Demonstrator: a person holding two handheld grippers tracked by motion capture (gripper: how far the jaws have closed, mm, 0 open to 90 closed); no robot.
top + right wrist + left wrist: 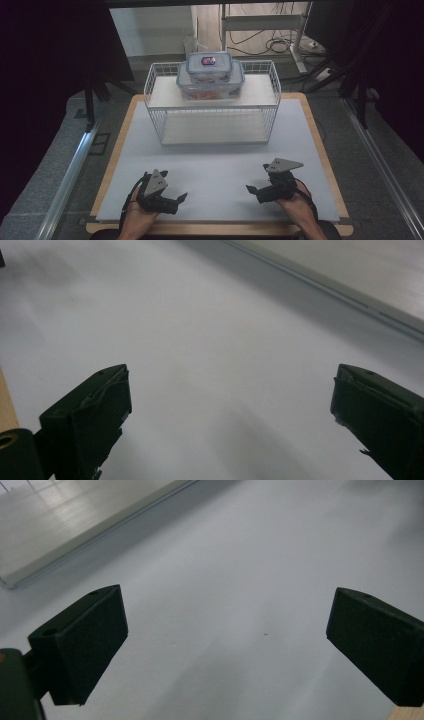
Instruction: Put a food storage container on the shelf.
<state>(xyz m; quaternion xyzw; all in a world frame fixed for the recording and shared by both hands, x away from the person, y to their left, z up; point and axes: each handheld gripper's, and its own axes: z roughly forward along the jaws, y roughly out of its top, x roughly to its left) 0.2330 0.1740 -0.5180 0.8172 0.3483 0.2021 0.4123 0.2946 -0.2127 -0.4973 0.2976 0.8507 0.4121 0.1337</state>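
Note:
Two clear plastic food boxes with blue-edged lids are stacked on the top shelf of a white wire rack (155,87): a small box (209,67) on a larger box (210,86) that holds something orange. My left gripper (181,199) rests low over the white mat (215,170) near the front left, open, with nothing between its jaws. At the front right my right gripper (252,190) is also open and holds nothing. In the left gripper view the left gripper (225,635) hangs over bare mat with its jaws wide apart. The right gripper (227,405) looks the same in the right gripper view.
The rack's lower shelf (212,130) is bare. The mat lies on a wooden table (320,135) whose edge shows around it. Metal rails (70,175) run along both sides on the floor, and a desk frame with cables (272,42) stands behind the rack.

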